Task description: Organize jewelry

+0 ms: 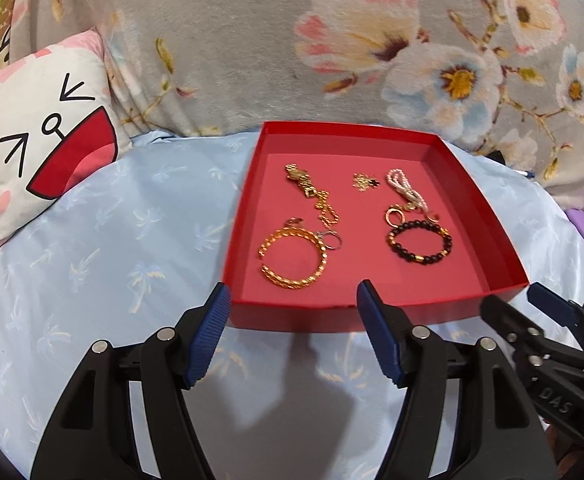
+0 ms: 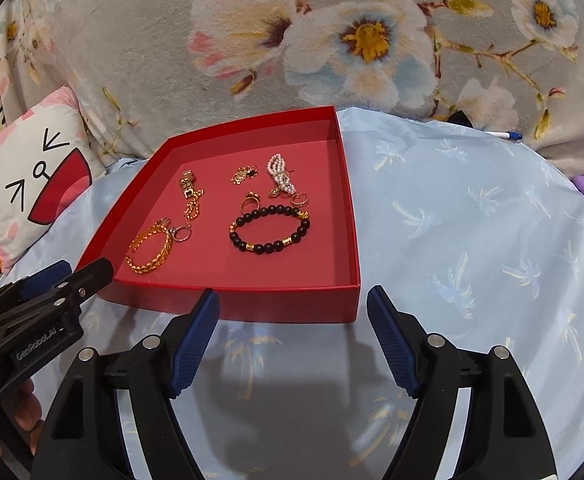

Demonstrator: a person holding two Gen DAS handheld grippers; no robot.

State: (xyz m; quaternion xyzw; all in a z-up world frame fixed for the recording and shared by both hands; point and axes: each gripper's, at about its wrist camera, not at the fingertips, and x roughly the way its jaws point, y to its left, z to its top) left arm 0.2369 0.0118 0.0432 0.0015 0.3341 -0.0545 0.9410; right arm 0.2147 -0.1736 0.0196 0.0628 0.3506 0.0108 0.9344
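A: Left wrist view?
B: The left gripper is spread, its ribbed blue pads holding nothing. Just ahead sits a shallow red cardboard tray with a coiled gold bangle and a black beaded bracelet.

A: Right wrist view?
B: The right gripper is spread and empty too; the tray lies ahead-left on silky blue fabric.

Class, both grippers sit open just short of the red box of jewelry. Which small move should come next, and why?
Probably ease the left gripper forward over the red box rim toward the gold bracelet: it lies nearest, and the jaws are open and empty.
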